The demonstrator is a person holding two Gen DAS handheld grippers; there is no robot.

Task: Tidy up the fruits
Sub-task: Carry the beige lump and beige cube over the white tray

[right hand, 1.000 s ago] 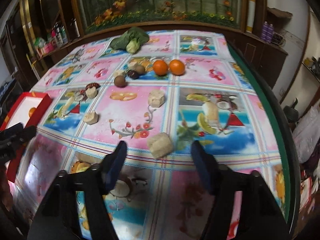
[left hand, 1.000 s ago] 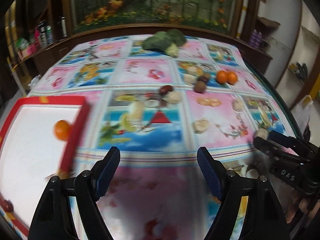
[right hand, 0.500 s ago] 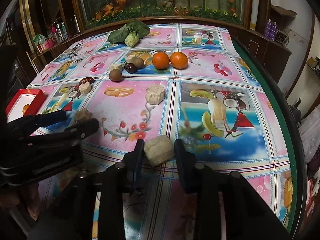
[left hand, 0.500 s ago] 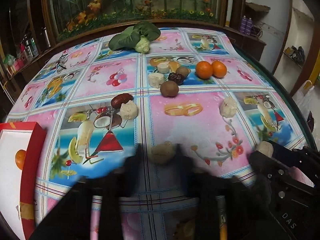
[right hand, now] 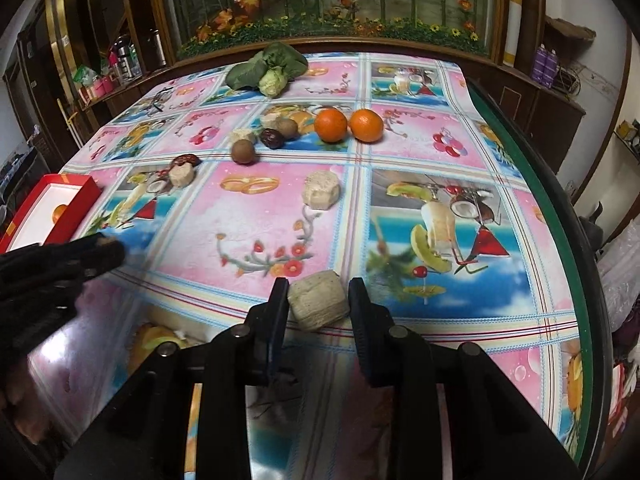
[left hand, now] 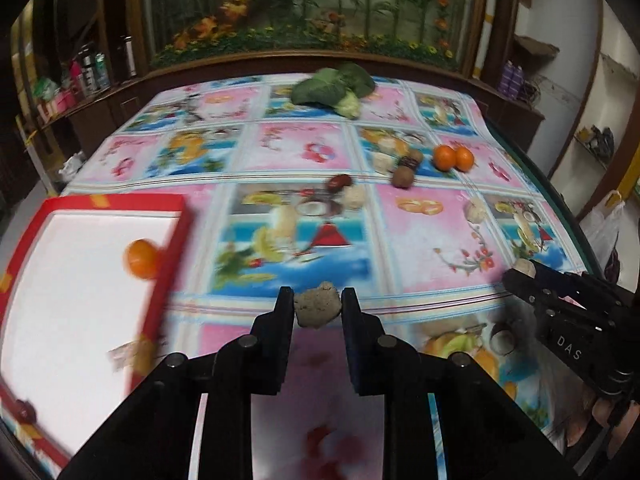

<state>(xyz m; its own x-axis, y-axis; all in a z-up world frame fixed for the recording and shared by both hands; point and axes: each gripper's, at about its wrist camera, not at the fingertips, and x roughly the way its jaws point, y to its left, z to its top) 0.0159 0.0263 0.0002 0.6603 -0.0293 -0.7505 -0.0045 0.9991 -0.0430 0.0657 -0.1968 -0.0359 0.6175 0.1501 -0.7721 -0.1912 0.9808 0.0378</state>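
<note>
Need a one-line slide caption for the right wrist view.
Right gripper clamps a pale ridged chunk on the tablecloth.

Between your right jaws sits a rough, matt, fibrous lump (right hand: 318,305); under them the tablecloth (right hand: 260,216) looks glossy plastic. Your left jaws pinch a grainy lump (left hand: 318,310).

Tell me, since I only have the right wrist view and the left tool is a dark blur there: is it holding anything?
Observer: Yes. The left tool is shut on a grey-beige lump.
Operator: Anything in the red tray besides the orange?
Observer: One small dark red fruit at the tray's near corner, too blurred to name.
Operator: Room for more?
Observer: Yes, the rest of its white floor shows bare.
</note>
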